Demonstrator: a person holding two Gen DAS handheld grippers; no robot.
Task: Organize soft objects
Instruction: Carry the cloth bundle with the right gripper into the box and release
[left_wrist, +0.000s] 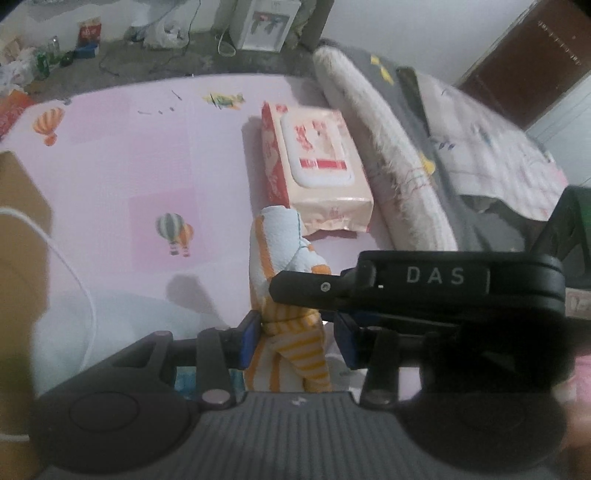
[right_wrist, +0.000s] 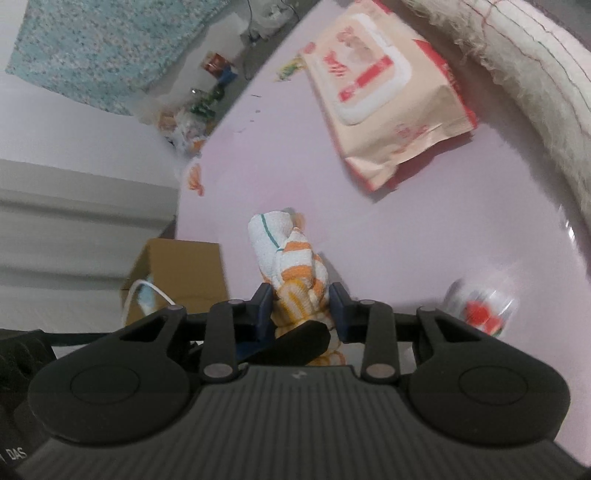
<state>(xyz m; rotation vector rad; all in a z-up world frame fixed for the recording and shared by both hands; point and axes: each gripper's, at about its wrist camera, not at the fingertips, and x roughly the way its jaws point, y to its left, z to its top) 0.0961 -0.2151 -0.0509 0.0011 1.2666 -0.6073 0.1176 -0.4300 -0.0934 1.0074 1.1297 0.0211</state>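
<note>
**newbie_q:** Towel status at that moment? How far along was the tidying?

**umi_fan:** Towel (left_wrist: 286, 295), the orange-striped white one, was bunched into a roll and pinched between both tools at once. Left gripper (left_wrist: 295, 338) had its blue pads (left_wrist: 248, 343) narrowed onto the lower end, though the far pad looked slightly off the cloth. Right gripper (right_wrist: 301, 308) was clamped on it too, coming in crosswise. It hung just in front of the wipes pack (left_wrist: 314, 162), above the pink mat (left_wrist: 129, 166).

**newbie_q:** So nothing was put away?

**umi_fan:** Far as I could judge, early days. Wipes pack lay flat on the mat, beside the rolled blanket (left_wrist: 388, 147). Cardboard box (right_wrist: 177, 277) sat well to the other side of the pack, probably the destination, just guessing. A small roll (right_wrist: 480, 306) near the towel was also loose. Towel wasn't set down anywhere yet.
</note>
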